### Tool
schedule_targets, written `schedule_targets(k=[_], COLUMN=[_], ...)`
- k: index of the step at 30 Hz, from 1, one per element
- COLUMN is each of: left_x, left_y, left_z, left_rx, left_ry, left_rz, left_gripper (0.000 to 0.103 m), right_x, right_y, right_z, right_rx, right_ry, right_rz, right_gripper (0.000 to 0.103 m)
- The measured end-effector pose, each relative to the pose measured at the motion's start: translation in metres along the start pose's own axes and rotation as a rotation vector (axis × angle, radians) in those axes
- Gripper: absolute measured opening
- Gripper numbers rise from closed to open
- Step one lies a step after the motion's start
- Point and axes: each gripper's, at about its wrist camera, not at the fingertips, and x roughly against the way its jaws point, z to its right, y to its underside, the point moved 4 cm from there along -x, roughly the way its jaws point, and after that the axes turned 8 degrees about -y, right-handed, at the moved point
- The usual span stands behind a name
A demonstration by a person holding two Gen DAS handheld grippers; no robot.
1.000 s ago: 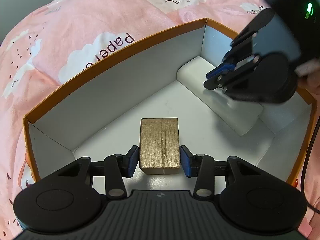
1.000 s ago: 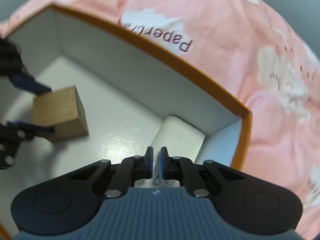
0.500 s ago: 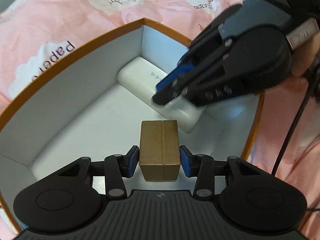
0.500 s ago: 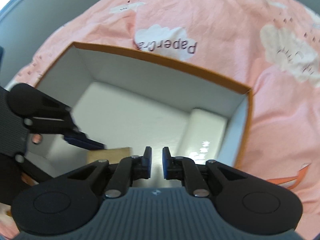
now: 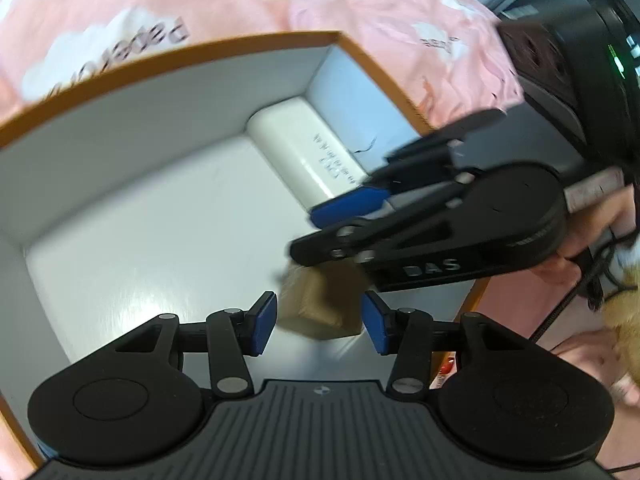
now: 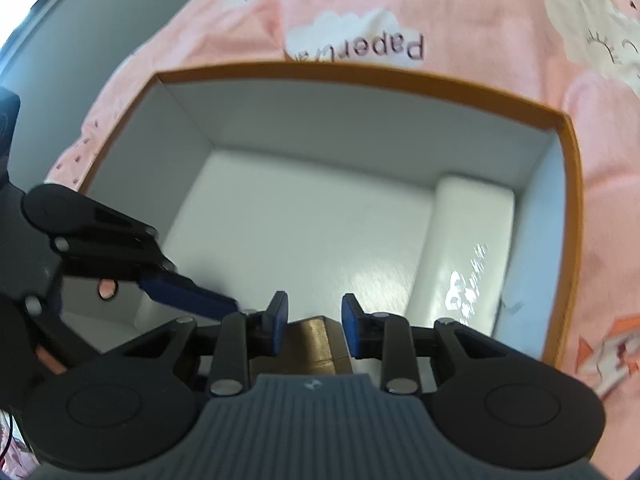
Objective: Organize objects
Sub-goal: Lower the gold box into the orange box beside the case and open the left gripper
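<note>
The left wrist camera sat close above the box (image 5: 168,64), looking steeply down along its own fingers (image 5: 262,322) at 6 o'clock, with the far corner toward 12 and the right gripper (image 5: 352,216) crossing in from 3. The right wrist camera looked down just as steeply and as near, the far wall (image 6: 360,120) at 12 and the left gripper (image 6: 188,292) entering from 9. Both views shared the box floor, the white block (image 5: 308,156) (image 6: 460,248), the gold block (image 5: 316,308) (image 6: 316,344) and the pink cloth (image 5: 224,0) (image 6: 480,12).
</note>
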Motion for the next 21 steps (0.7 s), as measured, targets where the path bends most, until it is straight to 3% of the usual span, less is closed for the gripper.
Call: schedule_targets(k=[9,14,21], left_x=[-0.014,-0.026,-0.038], left_y=[-0.003,-0.004,-0.011], left_z=[0.001,0.007,0.02], left_rx=[0.118,0.152,0.161], left_ry=[0.078,0.089,0.106], left_rz=[-0.063,-0.094,-0.107], left_gripper=[0.047,0.043,0.034], right_x=[0.003,0.002,0.018], right_y=[0.013,0.016,0.013], right_z=[0.012,0.015,0.005], right_rx=[-0.124,-0.111,0.013], right_ry=[0.019,0.071,0.15], right_rz=[-0.089,-0.133,-0.05], right_gripper=[0.031,0.027,0.028])
